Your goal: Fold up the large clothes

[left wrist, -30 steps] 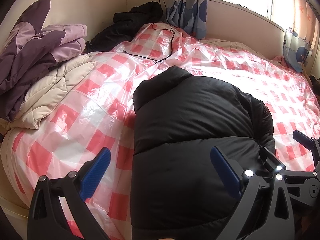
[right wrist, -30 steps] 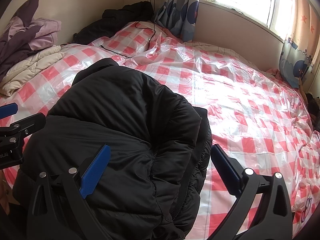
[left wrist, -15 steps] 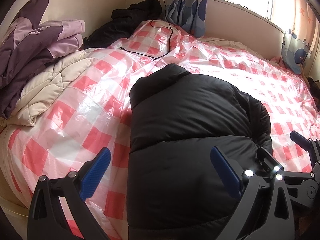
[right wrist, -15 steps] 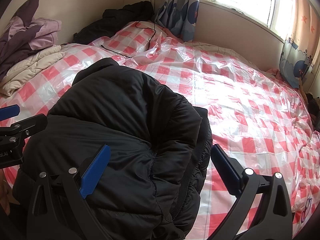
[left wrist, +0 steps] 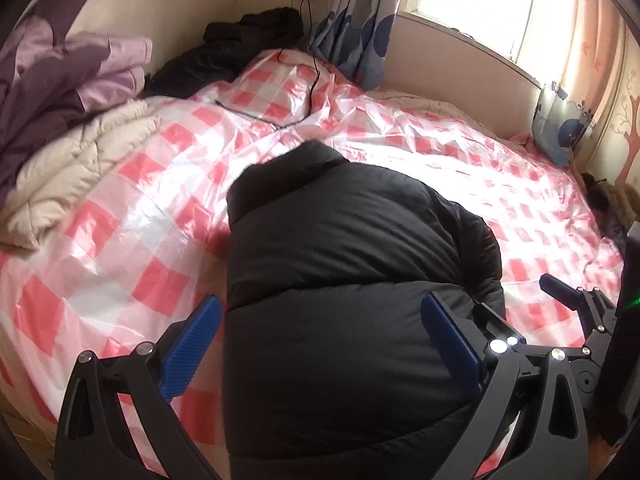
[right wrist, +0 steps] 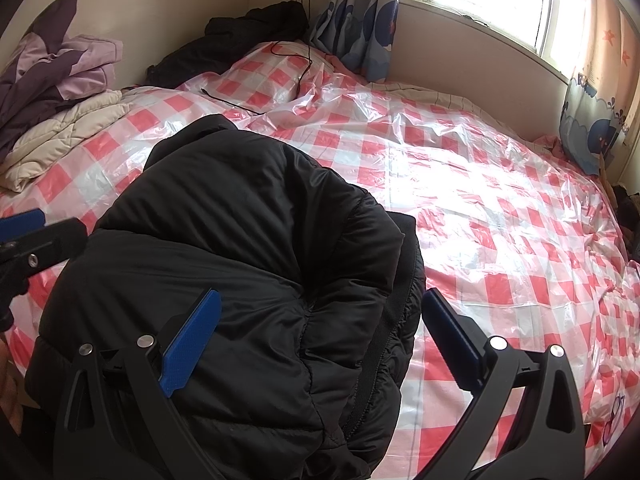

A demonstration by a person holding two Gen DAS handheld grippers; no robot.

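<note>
A black puffer jacket (left wrist: 340,280) lies folded into a bulky bundle at the near edge of the bed; it also shows in the right wrist view (right wrist: 248,264). My left gripper (left wrist: 324,340) is open and empty, its blue pads spread over the jacket's near part. My right gripper (right wrist: 320,336) is open and empty above the jacket's right side, where the sleeve edge and zipper (right wrist: 384,328) bunch up. The right gripper shows at the right of the left wrist view (left wrist: 576,308); the left gripper shows at the left of the right wrist view (right wrist: 28,236).
The bed is covered by a pink-and-white checked plastic sheet (right wrist: 500,200). A beige quilt (left wrist: 72,168) and purple bedding (left wrist: 60,80) are piled at the left. Another black garment (left wrist: 240,48) and a charger cable (left wrist: 304,92) lie at the back by the curtains (right wrist: 356,16).
The left wrist view has swung slightly leftward and downward, showing more of the bed's right side. The jacket and right gripper have hardly moved. Both grippers stay open.
</note>
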